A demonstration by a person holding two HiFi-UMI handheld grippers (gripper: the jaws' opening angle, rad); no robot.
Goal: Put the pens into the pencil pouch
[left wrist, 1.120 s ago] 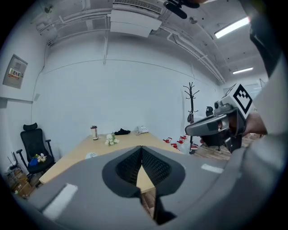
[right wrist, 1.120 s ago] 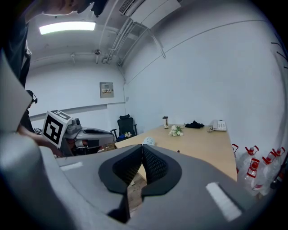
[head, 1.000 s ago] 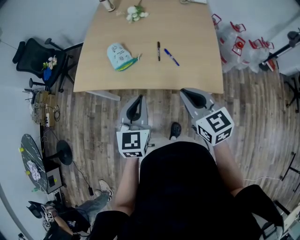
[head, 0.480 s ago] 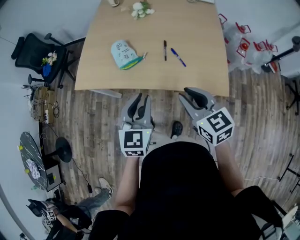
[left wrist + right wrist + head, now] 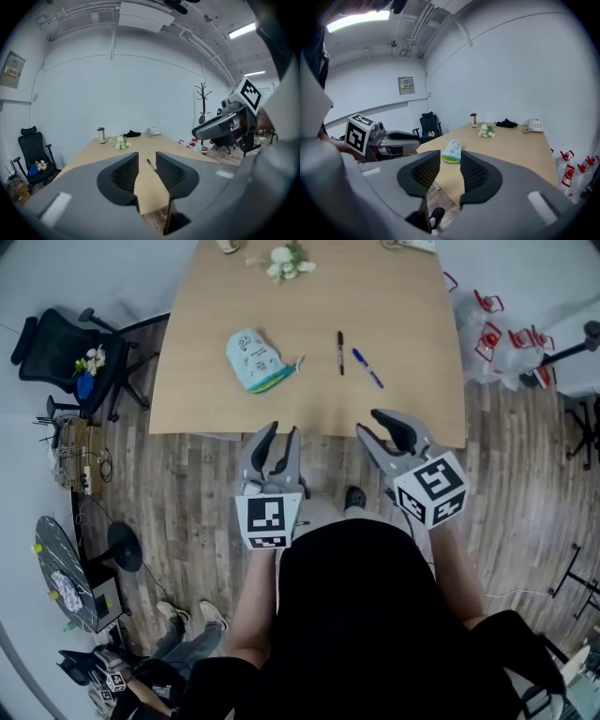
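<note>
A light blue pencil pouch (image 5: 255,359) lies on the wooden table (image 5: 309,404), left of centre. To its right are a black pen (image 5: 340,339) and a blue pen (image 5: 367,367), both loose on the tabletop. My left gripper (image 5: 280,432) hovers at the table's near edge, short of the pouch. Its jaws have just been opening and hold nothing. My right gripper (image 5: 375,423) is beside it, below the pens, also just opened and empty. The black pen (image 5: 151,165) shows beyond the left gripper (image 5: 146,155). The pouch (image 5: 452,149) shows beyond the right gripper (image 5: 450,155).
White flowers (image 5: 289,261) lie at the table's far end, with a cup (image 5: 101,134), a black item and a phone (image 5: 153,131). An office chair (image 5: 56,348) stands left of the table. White bags with red handles (image 5: 492,334) sit on the floor at the right.
Both grippers have gone from shut to open and moved forward to the table's near edge. The table now sits closer in the head view.
</note>
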